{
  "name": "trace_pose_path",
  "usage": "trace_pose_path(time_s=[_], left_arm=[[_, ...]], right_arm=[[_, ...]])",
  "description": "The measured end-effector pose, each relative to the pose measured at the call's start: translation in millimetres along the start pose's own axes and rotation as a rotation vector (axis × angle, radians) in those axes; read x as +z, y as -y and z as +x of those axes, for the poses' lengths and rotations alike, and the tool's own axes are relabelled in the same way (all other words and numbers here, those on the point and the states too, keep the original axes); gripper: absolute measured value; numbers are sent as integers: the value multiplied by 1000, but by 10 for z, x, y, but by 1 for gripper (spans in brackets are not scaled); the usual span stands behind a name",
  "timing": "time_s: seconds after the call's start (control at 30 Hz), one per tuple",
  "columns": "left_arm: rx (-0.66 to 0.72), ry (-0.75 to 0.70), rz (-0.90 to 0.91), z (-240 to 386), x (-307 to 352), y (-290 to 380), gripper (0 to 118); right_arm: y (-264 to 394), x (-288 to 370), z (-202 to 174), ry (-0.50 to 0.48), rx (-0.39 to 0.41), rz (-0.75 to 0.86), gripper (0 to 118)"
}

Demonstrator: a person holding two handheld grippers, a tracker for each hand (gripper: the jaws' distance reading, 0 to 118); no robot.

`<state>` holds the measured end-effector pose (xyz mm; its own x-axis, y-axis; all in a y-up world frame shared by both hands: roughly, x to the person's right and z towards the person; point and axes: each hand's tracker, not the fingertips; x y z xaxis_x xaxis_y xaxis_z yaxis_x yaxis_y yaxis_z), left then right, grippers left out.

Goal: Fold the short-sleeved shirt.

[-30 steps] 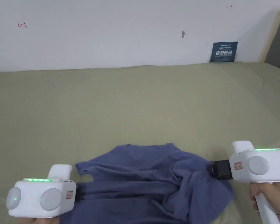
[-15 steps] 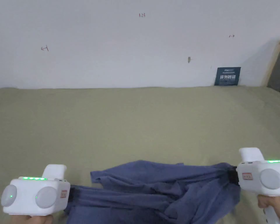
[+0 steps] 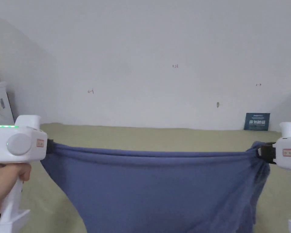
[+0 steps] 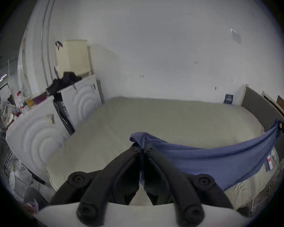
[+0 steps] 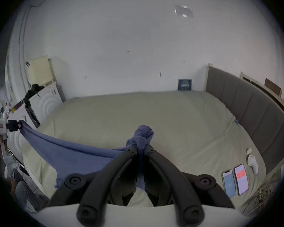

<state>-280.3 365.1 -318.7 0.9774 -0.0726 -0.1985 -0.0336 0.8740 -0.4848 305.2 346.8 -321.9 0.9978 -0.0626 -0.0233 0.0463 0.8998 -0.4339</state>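
The blue shirt [image 3: 160,188] hangs in the air in the lower middle of the head view, above the green bed [image 3: 160,136]. Its top edge runs in a nearly straight line from the left side of the picture to the right side. The rest of the cloth hangs down and goes off the bottom of the picture.

The left gripper [image 3: 49,145] is at the left edge of the head view, white with a green light on top. A hand [image 3: 5,182] holds its handle. In the left gripper view its two black jaws are squeezed together on one end of the shirt [image 4: 203,158], and a bit of cloth pokes out past the tips at the gripper [image 4: 142,147].

The right gripper [image 3: 263,152] is at the right edge of the head view. In the right gripper view its jaws are squeezed tight too, at the gripper [image 5: 140,148], with a bunched lump of blue shirt [image 5: 143,135] sticking up above the tips.

Behind the bed is a white wall [image 3: 160,60]. A small dark sign [image 3: 257,121] leans on it at the right. In the lower right of the right gripper view two phones [image 5: 234,181] lie side by side on the bed.
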Motion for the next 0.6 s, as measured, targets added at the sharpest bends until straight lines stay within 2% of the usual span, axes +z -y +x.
trace_pose_path(time_s=[0.17,0.37,0.6], left_arm=[[-3,-21,50,9,173,-425,2],[-11,-62,93,167,69,-905,2],[-19,-133,132,440,-389,-1440,2]], right_arm=[[-489,17,-92,18,-3,64,6],[-973,-104,-164,66,12,88,6],[-1520,-727,-99,104,0,120,6]])
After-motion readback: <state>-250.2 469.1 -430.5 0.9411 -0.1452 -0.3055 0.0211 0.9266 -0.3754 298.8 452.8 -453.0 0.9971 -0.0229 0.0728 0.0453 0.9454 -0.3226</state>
